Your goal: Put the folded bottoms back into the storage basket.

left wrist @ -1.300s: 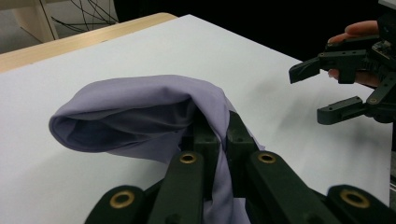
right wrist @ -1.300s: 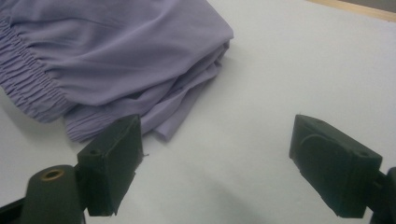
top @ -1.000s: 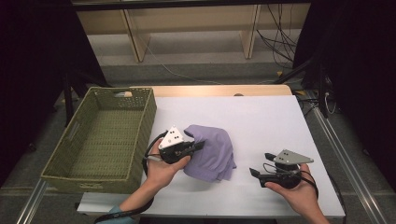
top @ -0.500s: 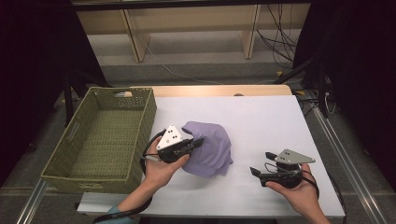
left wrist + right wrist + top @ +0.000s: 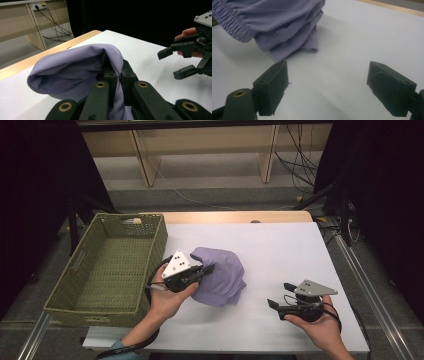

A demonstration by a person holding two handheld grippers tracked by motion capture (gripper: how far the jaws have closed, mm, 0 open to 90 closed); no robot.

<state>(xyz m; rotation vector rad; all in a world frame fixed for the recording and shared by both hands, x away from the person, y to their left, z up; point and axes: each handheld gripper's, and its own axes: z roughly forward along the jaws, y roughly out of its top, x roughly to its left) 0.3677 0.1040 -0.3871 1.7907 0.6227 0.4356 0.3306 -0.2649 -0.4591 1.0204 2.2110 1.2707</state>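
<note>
Pinching only a thin fold: purple cloth (image 5: 220,275) sits mid-frame on the table (image 5: 300,250), beside the basket (image 5: 107,265).
High view: left gripper (image 5: 207,269) clenched on it; left gripper view: cloth (image 5: 75,72) could slip out when lifted; right gripper view: right gripper (image 5: 327,87) released, lower frame, no backup.

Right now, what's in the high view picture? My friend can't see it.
A person's left gripper pinches a purple cloth on a white table, next to a green basket. The right gripper waits open near the table's front edge.
</note>
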